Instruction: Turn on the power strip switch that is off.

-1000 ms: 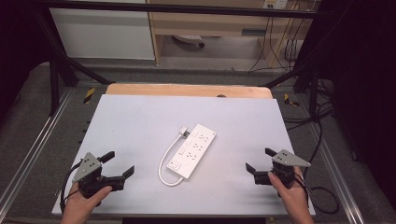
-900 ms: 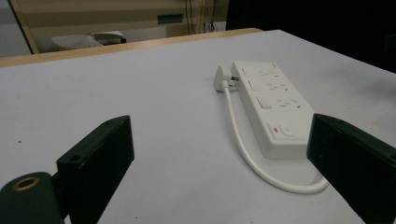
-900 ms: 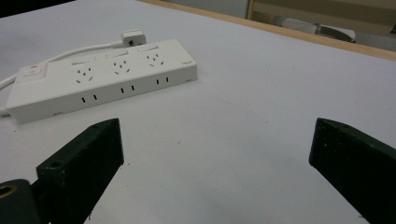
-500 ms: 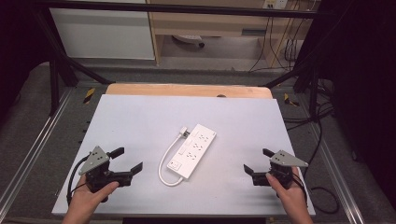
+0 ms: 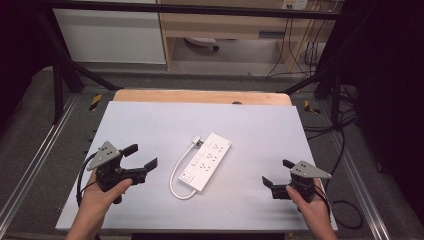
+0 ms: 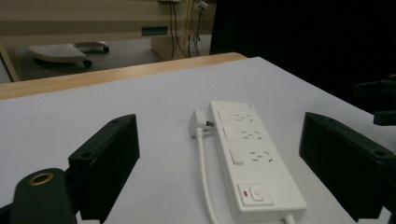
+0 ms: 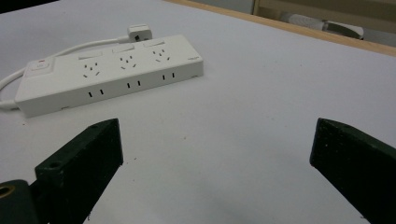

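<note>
Both hands are holding their tools low at the near edge of the table (image 5: pixel 150 120). The left gripper (image 5: pixel 141 157) and the right gripper (image 5: pixel 276 173) are sitting with jaws spread wide, holding nothing. Farther in, mid-table between them, the power strip (image 5: pixel 206 161) is lying flat with its cord (image 5: pixel 176 176) looped beside it and the plug (image 5: pixel 198 141) touching its far end. Judging: approach stage; the next move is calling for a reach inward toward the strip or plug.

Black jaws, grey three-cornered plates
</note>
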The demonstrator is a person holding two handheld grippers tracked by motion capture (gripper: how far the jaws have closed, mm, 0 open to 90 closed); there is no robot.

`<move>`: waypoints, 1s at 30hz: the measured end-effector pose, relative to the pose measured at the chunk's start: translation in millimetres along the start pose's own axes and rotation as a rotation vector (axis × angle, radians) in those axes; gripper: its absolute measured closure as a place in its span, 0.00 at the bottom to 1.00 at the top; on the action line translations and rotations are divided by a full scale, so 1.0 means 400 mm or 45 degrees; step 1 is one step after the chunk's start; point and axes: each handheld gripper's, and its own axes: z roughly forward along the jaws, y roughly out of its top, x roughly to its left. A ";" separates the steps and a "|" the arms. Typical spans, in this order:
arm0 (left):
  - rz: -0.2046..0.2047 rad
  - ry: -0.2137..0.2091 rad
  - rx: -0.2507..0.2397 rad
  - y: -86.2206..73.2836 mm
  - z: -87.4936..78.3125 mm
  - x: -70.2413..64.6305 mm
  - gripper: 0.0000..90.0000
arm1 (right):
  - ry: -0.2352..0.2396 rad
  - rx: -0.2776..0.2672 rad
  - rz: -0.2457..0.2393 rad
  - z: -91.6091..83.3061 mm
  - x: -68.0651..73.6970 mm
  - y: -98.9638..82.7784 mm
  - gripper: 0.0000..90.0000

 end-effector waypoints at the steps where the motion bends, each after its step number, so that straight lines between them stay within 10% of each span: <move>1: 0.005 -0.004 0.006 0.007 0.003 -0.003 0.14 | 0.001 0.001 0.001 0.000 0.001 0.000 0.03; 18: 0.060 -0.057 0.022 0.111 0.095 -0.041 0.15 | 0.004 0.012 -0.015 0.006 0.024 0.006 0.03; 30: 0.069 -0.062 0.005 0.103 0.130 -0.056 0.18 | 0.015 0.027 -0.032 0.013 0.025 0.005 0.03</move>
